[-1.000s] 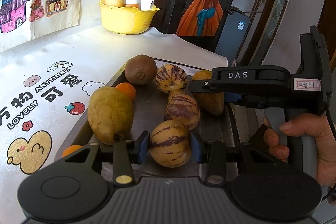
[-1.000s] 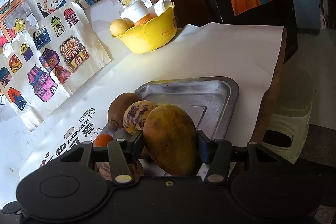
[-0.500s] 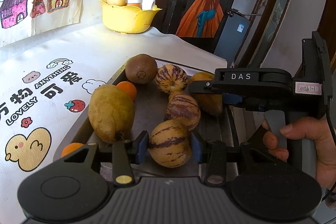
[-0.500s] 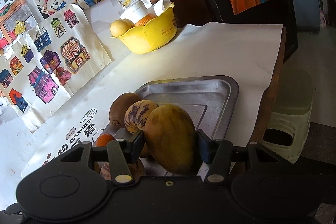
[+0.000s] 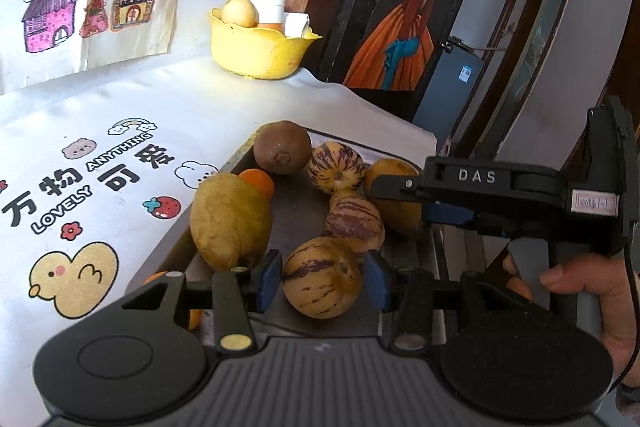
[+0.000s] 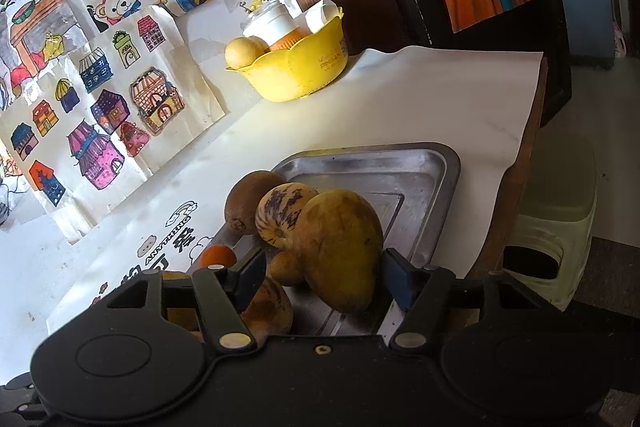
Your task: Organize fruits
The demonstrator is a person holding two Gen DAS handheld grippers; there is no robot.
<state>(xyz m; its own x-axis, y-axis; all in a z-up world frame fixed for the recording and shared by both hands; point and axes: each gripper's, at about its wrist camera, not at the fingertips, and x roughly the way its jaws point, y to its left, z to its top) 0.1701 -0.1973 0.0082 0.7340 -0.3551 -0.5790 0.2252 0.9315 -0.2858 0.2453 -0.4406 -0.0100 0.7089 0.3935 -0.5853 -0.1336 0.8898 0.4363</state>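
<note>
1. fruits lie on the metal tray (image 5: 224, 167): three striped melons, two mangoes, one kiwi (image 5: 282, 147), and one orange (image 5: 258, 182) inside, another at the tray's near edge.
2. left gripper (image 5: 322, 277) has just been opening; the nearest striped melon (image 5: 320, 277) sits between its pads, small gaps showing.
3. right gripper (image 6: 324, 279) has just been opening; its pads stand clear of a mango (image 6: 340, 247).
4. yellow bowl (image 5: 260, 53) stands well apart.

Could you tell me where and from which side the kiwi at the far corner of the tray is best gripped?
I would grip the kiwi across its middle, coming from above: a striped melon crowds one side and the tray rim the other, while its top is bare.
</note>
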